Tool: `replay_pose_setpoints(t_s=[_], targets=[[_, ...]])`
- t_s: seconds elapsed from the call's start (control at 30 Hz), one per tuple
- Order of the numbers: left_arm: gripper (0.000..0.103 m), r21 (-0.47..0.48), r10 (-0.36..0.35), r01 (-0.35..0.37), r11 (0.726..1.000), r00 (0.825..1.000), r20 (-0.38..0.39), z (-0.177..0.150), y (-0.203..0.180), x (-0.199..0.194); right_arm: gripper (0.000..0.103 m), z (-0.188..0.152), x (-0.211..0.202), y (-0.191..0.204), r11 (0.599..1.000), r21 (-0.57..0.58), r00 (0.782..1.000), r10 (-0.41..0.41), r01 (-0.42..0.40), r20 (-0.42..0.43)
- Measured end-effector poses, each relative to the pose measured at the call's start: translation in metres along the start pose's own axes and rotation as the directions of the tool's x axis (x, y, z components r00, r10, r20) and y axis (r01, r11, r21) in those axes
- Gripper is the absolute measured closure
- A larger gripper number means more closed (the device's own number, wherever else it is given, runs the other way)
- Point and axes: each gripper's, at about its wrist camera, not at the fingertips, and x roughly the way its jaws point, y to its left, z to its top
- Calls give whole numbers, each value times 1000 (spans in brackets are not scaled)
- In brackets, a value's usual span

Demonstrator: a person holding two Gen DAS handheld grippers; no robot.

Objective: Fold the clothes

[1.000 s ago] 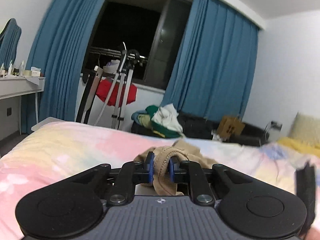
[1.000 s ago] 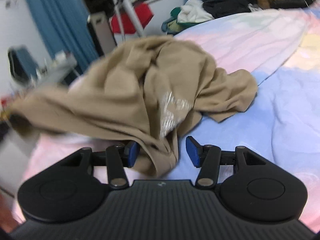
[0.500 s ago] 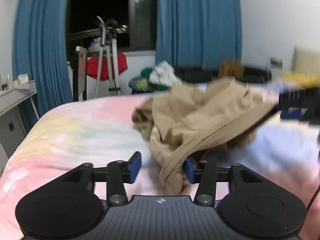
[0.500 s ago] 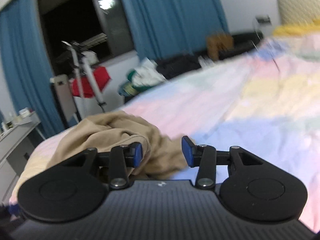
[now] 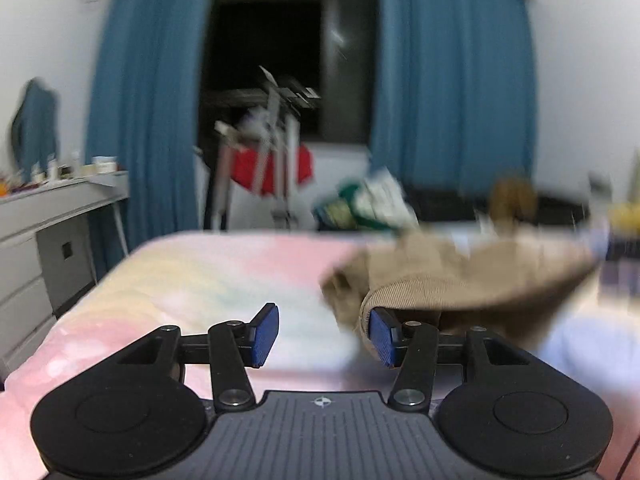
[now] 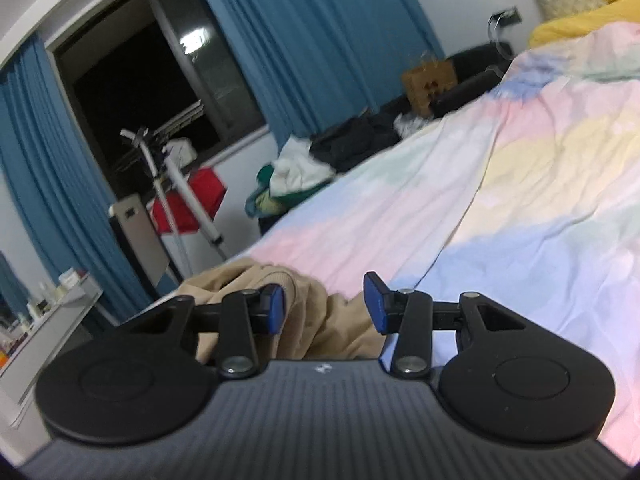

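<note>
A tan garment (image 5: 452,280) lies crumpled on the pastel bedsheet (image 5: 208,280). In the left wrist view it sits to the right, its hem touching my right pad. My left gripper (image 5: 323,334) is open with nothing between the pads. In the right wrist view the tan garment (image 6: 320,320) lies bunched just beyond and under the fingers. My right gripper (image 6: 324,306) is open over it, the cloth behind the left pad, not pinched.
A grey desk (image 5: 60,216) with bottles stands left of the bed. A drying rack with a red cloth (image 5: 276,164) and a laundry pile (image 5: 364,204) sit under the window. Yellow pillows (image 6: 580,20) lie at the bed's far right.
My left gripper let go of the tan garment and opened wide; the garment now lies off to its right. My right gripper stayed open and tilted up from the cloth.
</note>
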Motion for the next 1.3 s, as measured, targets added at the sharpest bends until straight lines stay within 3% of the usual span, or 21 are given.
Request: replay_pose_setpoints(t_s=[0.1,0.2,0.43,0.57,0.6,0.63,0.73,0.93,1.03,1.1,1.13,1.17,1.23,1.3], targets=[[57,-106,-14,11,994,1000,-25,6,18,-1,57,-8,15,2,999,18,991,50,-48,-127],[65,-113,-22,10,994,994,-103,-1,22,6,57,-18,29,6,996,20,964,85,-83,-251],[67,30,-10,17,999,977,-214,-19,7,22,58,-56,54,15,993,-115,875,-26,-34,-483],[65,183,27,22,983,965,-261,-29,-9,27,59,-49,44,13,996,-36,901,57,-80,-429],[64,236,35,26,971,967,-251,-28,-15,29,66,-46,41,13,995,-13,908,85,-99,-409],[58,287,36,34,957,971,-235,-28,-22,32,79,-42,37,14,993,4,916,114,-122,-385],[47,428,0,72,901,986,-166,-31,-42,22,90,-27,24,17,979,40,933,203,-200,-298],[43,617,-91,119,778,993,-77,-49,-76,12,91,-4,3,28,940,41,926,341,-339,-159],[43,692,-125,146,707,989,-80,-61,-97,22,91,-3,4,29,929,55,914,369,-365,-170],[46,740,-140,143,657,988,-67,-68,-109,29,91,-3,5,29,927,57,909,376,-371,-179],[51,752,-140,136,645,988,-59,-70,-113,35,91,-3,5,29,927,57,910,374,-370,-179],[70,751,-142,138,646,988,-60,-70,-115,39,91,-3,5,29,928,56,911,372,-368,-179],[101,713,-155,162,682,985,-75,-62,-111,47,91,-3,4,27,931,60,913,366,-361,-180],[101,638,-161,161,753,985,-58,-46,-99,49,91,-5,7,25,938,64,919,347,-341,-186]])
